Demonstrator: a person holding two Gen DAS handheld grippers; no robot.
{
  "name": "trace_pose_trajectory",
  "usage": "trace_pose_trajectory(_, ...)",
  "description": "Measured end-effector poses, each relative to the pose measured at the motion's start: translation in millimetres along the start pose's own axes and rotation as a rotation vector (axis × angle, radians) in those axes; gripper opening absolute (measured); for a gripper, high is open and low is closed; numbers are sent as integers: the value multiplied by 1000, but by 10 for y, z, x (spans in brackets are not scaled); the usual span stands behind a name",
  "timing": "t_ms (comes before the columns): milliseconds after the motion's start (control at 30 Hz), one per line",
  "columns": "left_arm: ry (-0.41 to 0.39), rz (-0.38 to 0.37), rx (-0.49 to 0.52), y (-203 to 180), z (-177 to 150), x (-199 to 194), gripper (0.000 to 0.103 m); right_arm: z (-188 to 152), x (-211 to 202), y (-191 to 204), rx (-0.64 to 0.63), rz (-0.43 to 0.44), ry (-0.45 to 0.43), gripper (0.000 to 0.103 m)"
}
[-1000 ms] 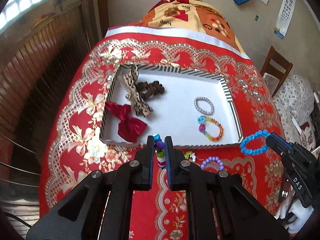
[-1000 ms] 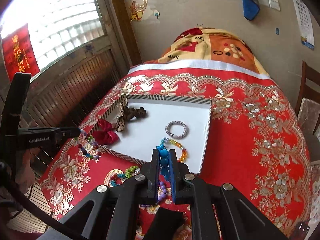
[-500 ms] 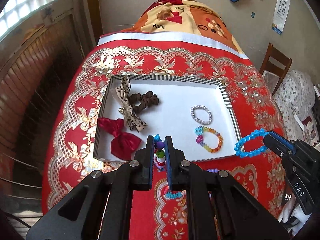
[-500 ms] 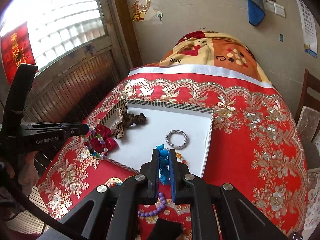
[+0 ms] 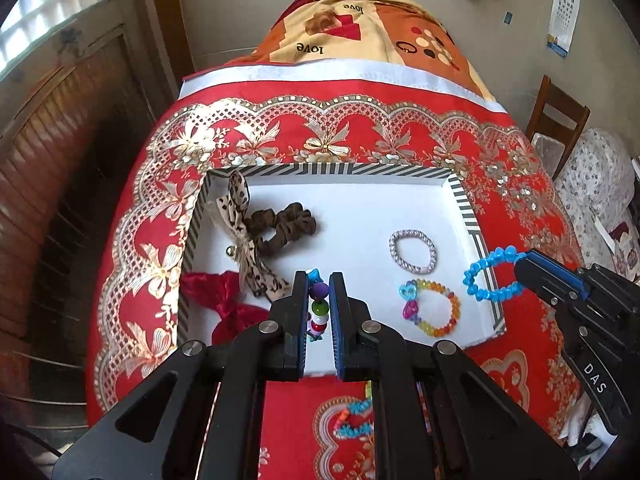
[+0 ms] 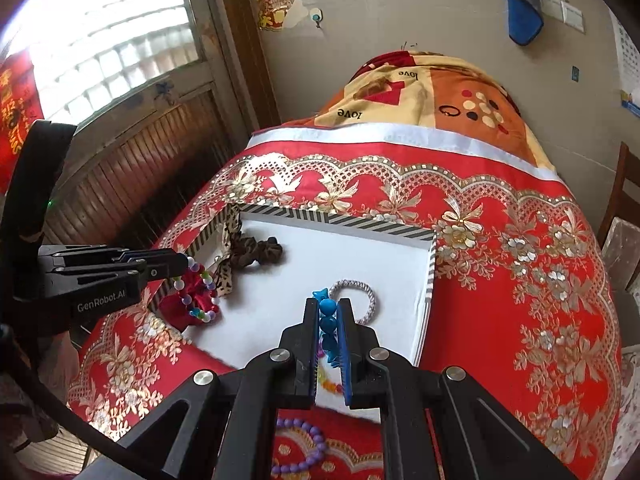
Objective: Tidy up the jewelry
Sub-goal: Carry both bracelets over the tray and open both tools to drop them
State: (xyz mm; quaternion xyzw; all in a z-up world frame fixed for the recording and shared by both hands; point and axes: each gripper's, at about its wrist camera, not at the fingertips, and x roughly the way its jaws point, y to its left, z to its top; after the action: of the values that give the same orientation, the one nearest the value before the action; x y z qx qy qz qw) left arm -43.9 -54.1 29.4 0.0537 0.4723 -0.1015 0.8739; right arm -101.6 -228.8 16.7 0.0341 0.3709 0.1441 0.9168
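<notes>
Blue bracelet (image 5: 493, 276) hangs as an oval loop from my right gripper (image 6: 329, 320), its long axis running out sideways from the fingertips, over the right rim of the tray (image 5: 466, 208). It is a ring of glossy sky-blue beads, clamped tight between the right fingers. My left gripper (image 5: 319, 304) is closed on a multicolored bracelet (image 6: 196, 292) of purple, green, white and red beads, dangling above the tray's near left corner. Compared with a second ago, both grippers have moved forward from the cloth toward the tray. Inside the tray lie a silver bracelet (image 5: 413, 251), a rainbow bracelet (image 5: 432, 312), a red bow (image 5: 224, 304) and a brown scrunchie (image 5: 284, 226).
</notes>
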Motion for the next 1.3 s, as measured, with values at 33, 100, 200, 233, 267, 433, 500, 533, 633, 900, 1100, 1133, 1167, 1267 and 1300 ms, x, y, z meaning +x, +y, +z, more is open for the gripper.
trace_pose_trajectory(33,-2,1,-2,0,21,19,9,21,28,-5,1,-1,2,8)
trace_pose_trajectory(100,1,0,-1,-2,68,66,9,57,80,-16,2,-2,6,8)
trace_pose_trajectory(200,5,0,0,-4,116,125,9,113,156,-37,1,-3,12,8)
trace_pose_trajectory(233,7,0,1,-4,132,150,9,127,175,-47,1,-3,13,8)
trace_pose_trajectory(267,10,0,0,-5,147,170,9,143,196,-49,1,-3,15,8)
trace_pose_trajectory(433,25,-9,0,-17,242,295,9,219,318,-105,2,-12,31,8)
trace_pose_trajectory(500,31,-14,4,-42,290,356,9,249,377,-142,5,-16,39,8)
trace_pose_trajectory(533,35,-17,5,-52,315,390,9,258,399,-158,7,-16,42,8)
trace_pose_trajectory(633,50,-25,2,-82,395,504,9,307,492,-218,16,-15,55,8)
trace_pose_trajectory(900,67,-51,-12,-137,645,749,9,470,721,-364,24,-16,78,8)
trace_pose_trajectory(1100,100,-83,-47,-102,776,1001,9,575,962,-472,55,19,98,8)
trace_pose_trajectory(1133,104,-82,-53,-79,786,1033,9,589,1031,-492,60,22,105,8)
trace_pose_trajectory(1167,108,-78,-59,-53,798,1070,9,597,1078,-510,62,21,111,8)
trace_pose_trajectory(1267,114,-49,-70,57,815,1173,9,632,1247,-597,72,4,130,8)
trace_pose_trajectory(1300,117,-36,-74,102,812,1213,9,642,1305,-633,74,-8,136,8)
